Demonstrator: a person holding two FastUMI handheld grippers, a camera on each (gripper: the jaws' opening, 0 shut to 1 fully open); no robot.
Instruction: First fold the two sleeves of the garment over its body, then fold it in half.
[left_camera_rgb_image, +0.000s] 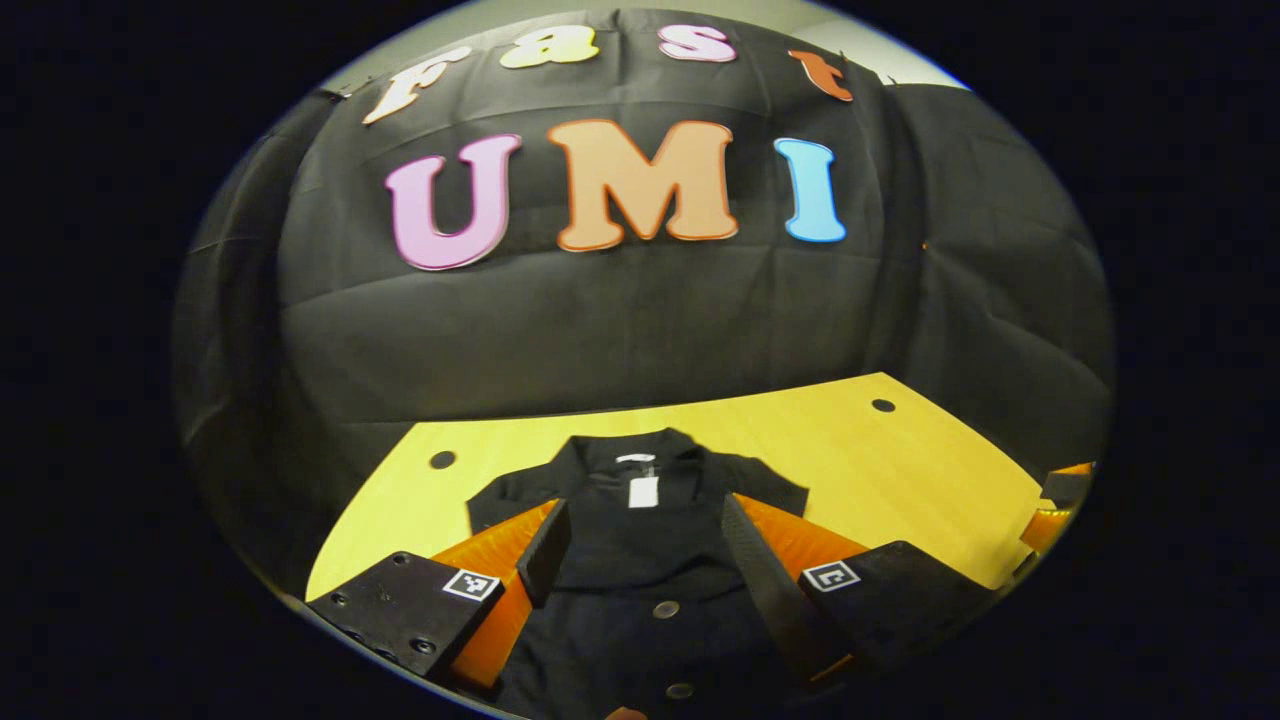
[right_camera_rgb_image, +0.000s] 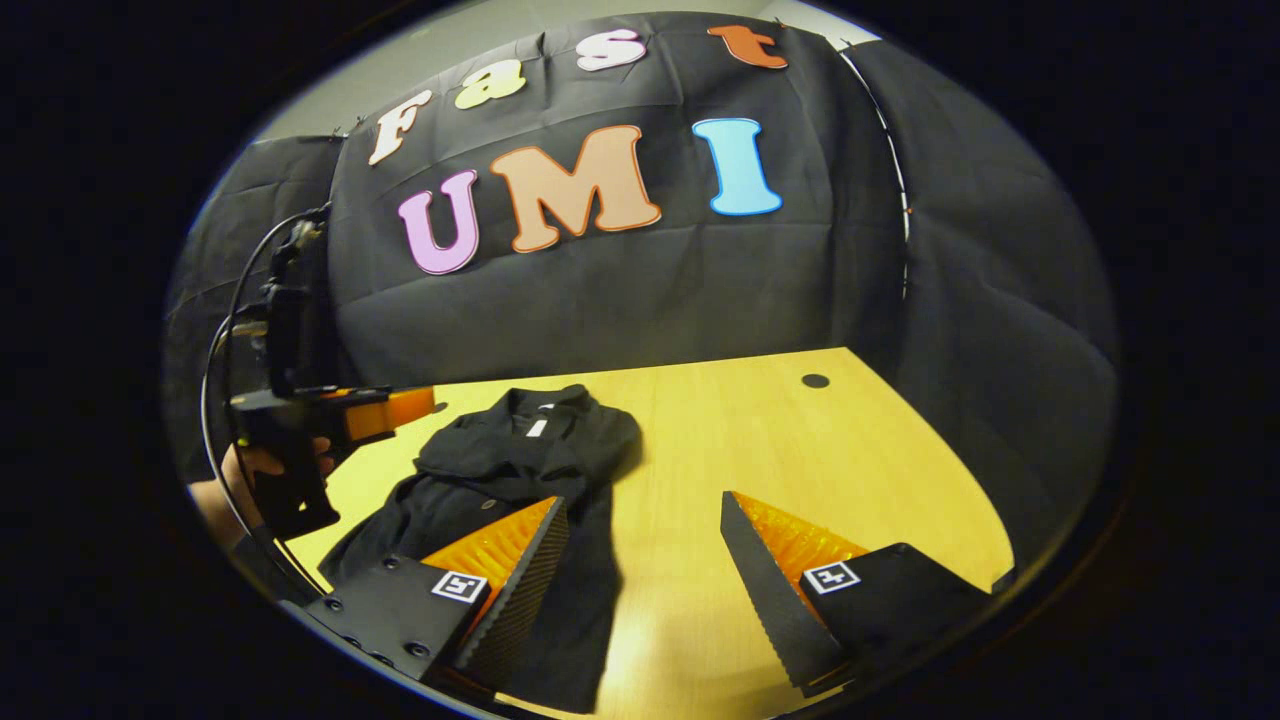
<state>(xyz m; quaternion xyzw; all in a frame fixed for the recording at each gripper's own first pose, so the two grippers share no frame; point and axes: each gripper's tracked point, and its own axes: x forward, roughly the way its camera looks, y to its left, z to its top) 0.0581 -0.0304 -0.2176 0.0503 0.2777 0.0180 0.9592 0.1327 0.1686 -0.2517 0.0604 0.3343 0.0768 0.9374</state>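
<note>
Left tool spread above black garment, right tool spread, garment at its 10 o'clock, sleeves seemingly folded, yellow desk.

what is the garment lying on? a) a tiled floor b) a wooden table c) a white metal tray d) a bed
b: the black garment lies spread on the light wooden table, with both open grippers above it.

Dim booth, soft shadows, bowed fisheye edges
</note>
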